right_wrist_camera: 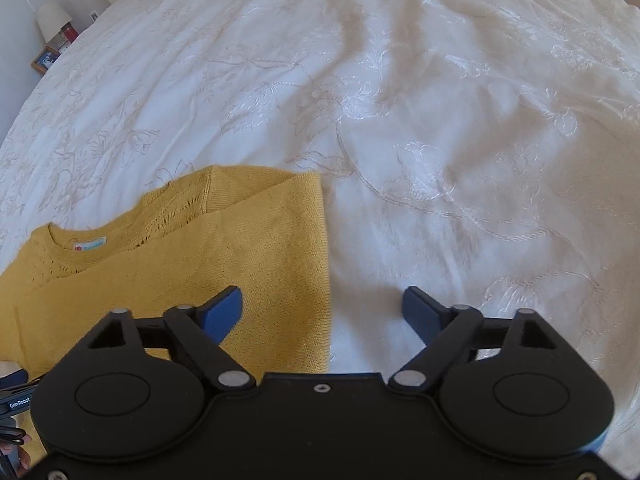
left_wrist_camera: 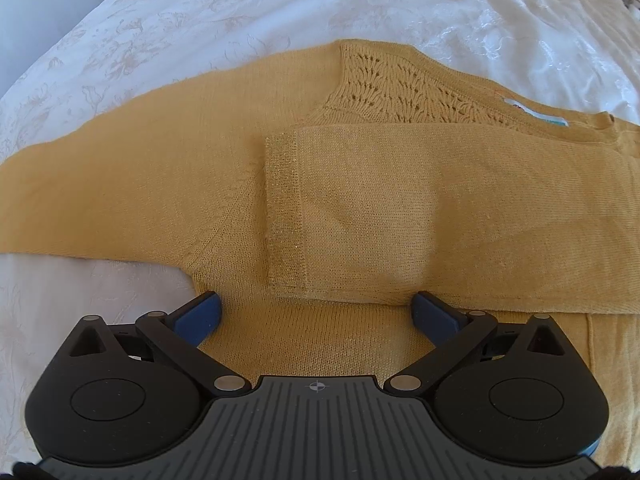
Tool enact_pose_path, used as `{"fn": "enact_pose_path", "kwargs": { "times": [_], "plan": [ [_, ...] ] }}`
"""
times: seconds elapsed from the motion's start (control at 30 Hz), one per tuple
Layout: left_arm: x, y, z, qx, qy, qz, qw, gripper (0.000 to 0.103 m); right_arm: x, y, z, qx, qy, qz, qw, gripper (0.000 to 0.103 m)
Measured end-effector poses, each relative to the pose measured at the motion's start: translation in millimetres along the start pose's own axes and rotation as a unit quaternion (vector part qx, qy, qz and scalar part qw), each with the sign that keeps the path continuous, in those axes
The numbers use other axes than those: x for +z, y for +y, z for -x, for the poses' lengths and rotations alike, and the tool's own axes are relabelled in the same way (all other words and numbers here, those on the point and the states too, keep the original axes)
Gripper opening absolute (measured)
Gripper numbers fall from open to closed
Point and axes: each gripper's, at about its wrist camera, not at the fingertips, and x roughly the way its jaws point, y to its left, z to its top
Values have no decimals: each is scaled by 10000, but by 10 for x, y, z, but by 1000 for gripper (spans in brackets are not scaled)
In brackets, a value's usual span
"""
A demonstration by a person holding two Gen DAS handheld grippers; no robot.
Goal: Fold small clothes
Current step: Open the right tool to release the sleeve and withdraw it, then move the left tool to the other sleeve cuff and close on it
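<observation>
1. One mustard-yellow knitted sweater (left_wrist_camera: 200, 184) is spread flat on the white embroidered bedspread (left_wrist_camera: 200, 12), neckline away from the tools, so that its panels can be turned over cleanly.
2. One sleeve (left_wrist_camera: 420, 216) is laid across the chest, its ribbed cuff (left_wrist_camera: 286, 212) near the middle; the other sleeve (left_wrist_camera: 80, 196) is stretched outward, judged not yet folded.
3. The left tool (left_wrist_camera: 316, 312) is held wide apart, empty, above the sweater's body.
4. The right tool (right_wrist_camera: 322, 308) is likewise spread, gripping nothing, straddling the folded side edge (right_wrist_camera: 325, 264).
</observation>
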Motion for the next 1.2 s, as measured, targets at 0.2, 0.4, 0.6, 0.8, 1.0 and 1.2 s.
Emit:
{"fn": "enact_pose_path", "kwargs": {
  "times": [0.2,0.4,0.6,0.8,1.0,1.2],
  "plan": [
    [7,-7,-6,29,24,47,10000,103,-79,-52,-107,-279,-13,-146,9995,32],
    [60,16,5,52,199,158,9997,103,-37,-201,-6,-79,-9,-357,9993,43],
    [54,74,152,-46,429,258,9987,100,-170,-188,494,-62,-386,-171,9991,75],
    [-300,37,578,-95,314,-119,9994,100,-530,-19,776,77,-166,224,9996,83],
    [-799,87,953,-9,386,-329,9987,100,-1128,216,856,288,329,758,9962,86],
    [-1301,193,1137,68,635,-83,9979,100,-1650,300,758,302,905,1226,9879,86]
  ]
}}
